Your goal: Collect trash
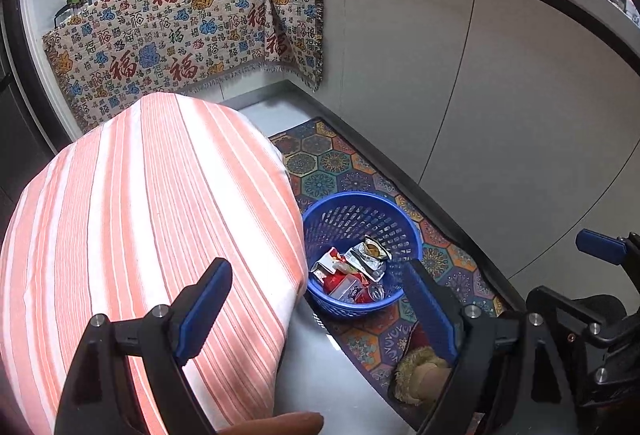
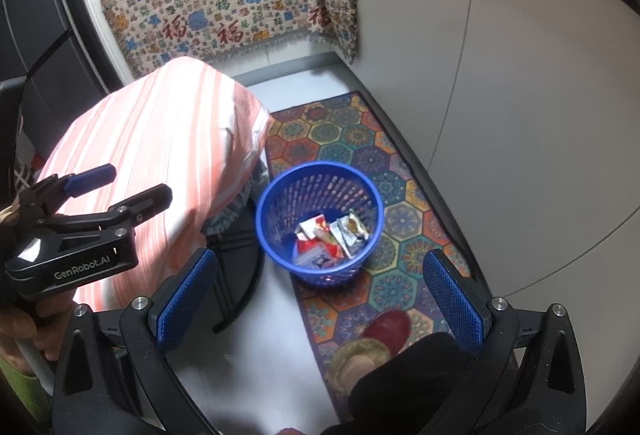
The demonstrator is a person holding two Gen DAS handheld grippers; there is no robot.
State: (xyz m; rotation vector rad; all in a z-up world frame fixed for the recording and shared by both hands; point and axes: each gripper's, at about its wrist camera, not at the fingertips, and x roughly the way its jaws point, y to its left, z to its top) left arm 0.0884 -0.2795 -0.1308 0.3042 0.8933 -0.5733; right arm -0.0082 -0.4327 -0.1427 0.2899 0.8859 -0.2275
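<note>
A patterned kitchen floor mat (image 2: 372, 155) carries a blue perforated wastebasket (image 2: 320, 219) holding crumpled snack wrappers (image 2: 332, 235), beside the striped-cloth tabletop (image 1: 140, 215). Both the left hand-held gripper (image 1: 320, 311) and the right hand-held gripper (image 2: 320, 295) hover above the basket, jaws apart and empty.

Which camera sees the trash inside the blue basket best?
The left wrist view: it sits closer, so the wrappers in the blue basket look bigger and clearer. The right wrist view also shows the wrappers in the basket, only smaller and a little blurrier.
</note>
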